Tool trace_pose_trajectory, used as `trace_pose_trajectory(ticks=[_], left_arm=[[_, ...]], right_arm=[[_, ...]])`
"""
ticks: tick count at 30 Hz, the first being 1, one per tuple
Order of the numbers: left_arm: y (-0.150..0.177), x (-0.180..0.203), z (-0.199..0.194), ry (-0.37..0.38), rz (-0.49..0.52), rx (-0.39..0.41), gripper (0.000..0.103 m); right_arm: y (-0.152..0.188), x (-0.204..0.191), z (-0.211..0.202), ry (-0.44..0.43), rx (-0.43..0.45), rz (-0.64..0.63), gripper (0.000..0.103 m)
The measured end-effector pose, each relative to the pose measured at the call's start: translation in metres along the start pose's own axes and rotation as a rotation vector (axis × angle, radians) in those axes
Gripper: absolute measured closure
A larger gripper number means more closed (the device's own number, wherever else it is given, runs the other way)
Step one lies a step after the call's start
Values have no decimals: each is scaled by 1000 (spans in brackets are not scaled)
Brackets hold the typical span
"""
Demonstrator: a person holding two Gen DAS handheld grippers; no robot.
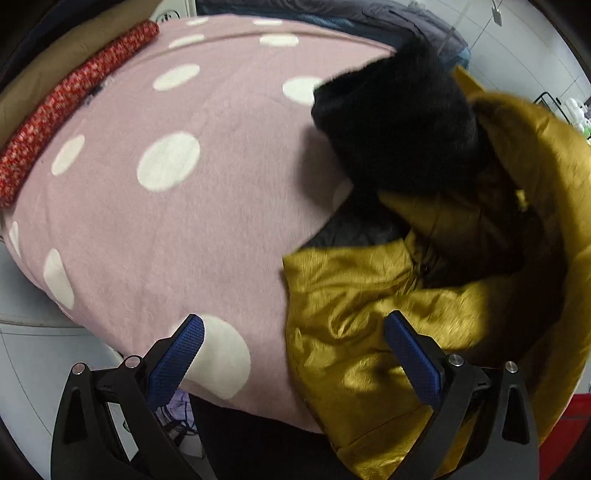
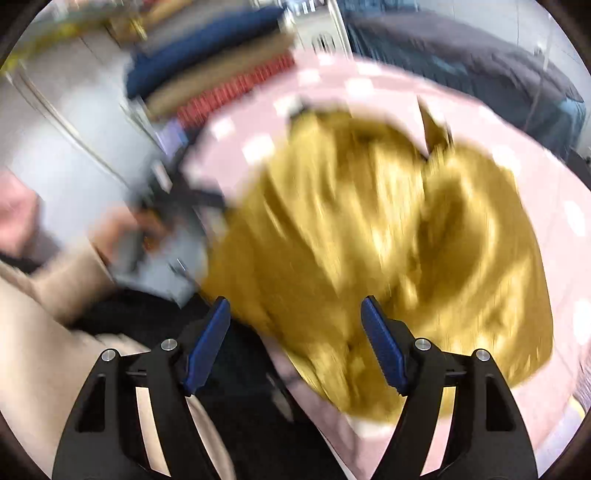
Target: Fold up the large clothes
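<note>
A mustard-yellow padded jacket (image 1: 388, 295) lies crumpled on a pink blanket with white dots (image 1: 166, 229). Its black fur trim (image 1: 399, 125) is bunched at the far end, and dark lining shows inside. My left gripper (image 1: 294, 319) hangs open over the jacket's near left edge with nothing pinched between the blue pads (image 1: 177, 358). In the blurred right wrist view the jacket (image 2: 388, 236) fills the middle. My right gripper (image 2: 295, 301) stands open above its near edge and holds nothing.
A red knitted strip (image 1: 66, 99) and tan fabric (image 1: 74, 48) border the blanket's far left. Dark grey bedding (image 1: 369, 14) lies behind. A hand (image 2: 122, 225) in a beige sleeve (image 2: 44, 295) holds the other gripper at the left. Pale floor (image 1: 29, 362) shows beyond the blanket's edge.
</note>
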State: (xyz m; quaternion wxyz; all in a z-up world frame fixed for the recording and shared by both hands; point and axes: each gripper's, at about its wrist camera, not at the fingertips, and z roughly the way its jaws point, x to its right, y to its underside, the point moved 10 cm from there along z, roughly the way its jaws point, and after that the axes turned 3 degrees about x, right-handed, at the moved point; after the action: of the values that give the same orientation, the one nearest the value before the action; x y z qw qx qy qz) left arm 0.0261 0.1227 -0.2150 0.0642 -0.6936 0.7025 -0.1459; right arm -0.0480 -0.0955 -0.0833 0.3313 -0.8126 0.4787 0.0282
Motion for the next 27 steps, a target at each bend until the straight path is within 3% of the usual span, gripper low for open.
trace_pose_trajectory(ticks=[3,6,8,10,12,15,17,18,19,22,24,27], left_arm=[[18,4,12,46,-18,-60,8],[29,9,15,93,-38,-86,9],[33,13,14,131,-50,-98,10],[36,18,15,161,-57,-106,10],[39,25,17,179,-47,-115,14],[44,39,23,205,-17,-132,21],[46,43,25,176,20,-123,24],[46,44,26,169,35,-117,26],[46,46,26,163,42,-110,27],[46,48,28,165,35,-96,35],[42,47,25,164,38,-85,44],[37,44,19,160,51,-68,50]], right_arm=[[-54,-11,-7,-79,116,34,30],[-103,-31,25,-72,159,0,30],[-129,-31,52,62,138,-74,30],[-152,-25,95,320,84,-235,29],[-164,-18,128,451,21,-352,29],[-168,0,186,515,-121,-381,29],[-166,17,202,575,-151,-366,44],[-161,26,203,582,-158,-350,72],[-157,35,202,577,-161,-322,77],[-146,68,170,568,-88,-206,83],[-137,102,131,601,-29,-119,83],[-116,161,53,668,67,52,83]])
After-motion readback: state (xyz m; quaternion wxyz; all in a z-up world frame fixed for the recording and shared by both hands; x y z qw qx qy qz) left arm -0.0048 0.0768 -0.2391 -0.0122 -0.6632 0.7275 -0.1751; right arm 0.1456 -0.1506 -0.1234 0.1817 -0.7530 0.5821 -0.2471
